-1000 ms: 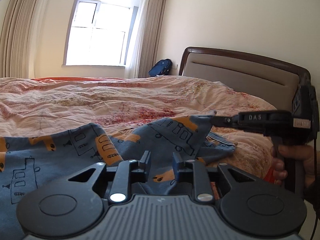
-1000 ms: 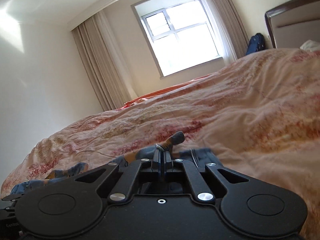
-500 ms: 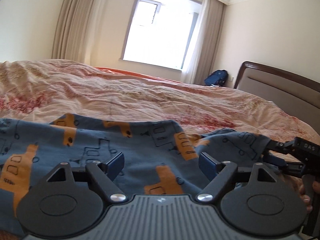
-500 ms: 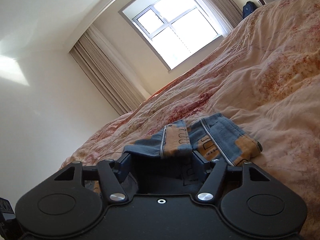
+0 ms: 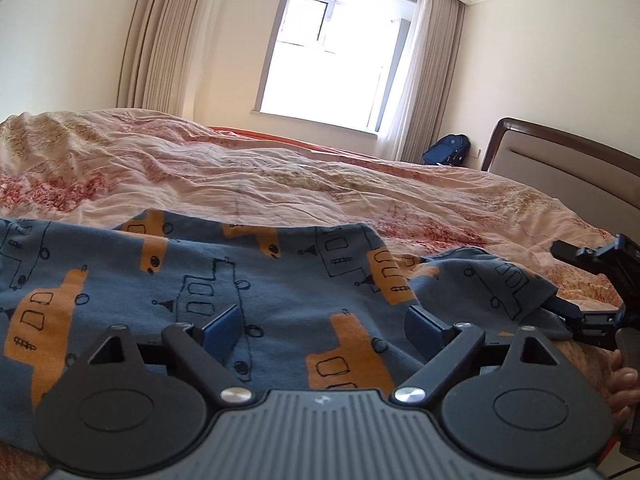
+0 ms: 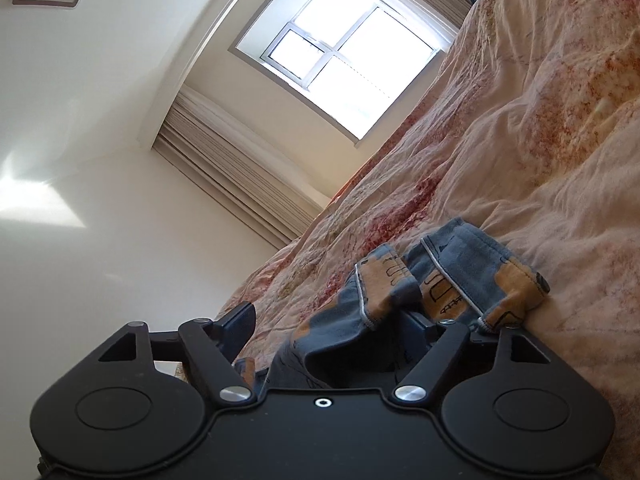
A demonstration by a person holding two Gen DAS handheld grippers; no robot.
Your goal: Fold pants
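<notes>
No legible writing or brand mark shows on any item; a small pale emblem on the left gripper's grey body is too small to read.

One pair of pants, blue with orange and outlined vehicle prints, lies spread on the near part of one bed under a pink floral cover. Its right end is bunched, with a grey-piped hem folded over, as the right wrist view shows.

Two grippers are present. The left gripper sits low over the middle of the pants with its blue-padded fingers spread wide, nothing between them. The right gripper is at the bunched right end, its fingers likewise spread apart; cloth lies loose between and over them, not pinched. In the left wrist view it appears at the right edge, the cloth draped across its lower finger, a person's hand on the handle.

One window, curtains on both sides of it, one blue backpack by the far wall, one padded headboard at right.
</notes>
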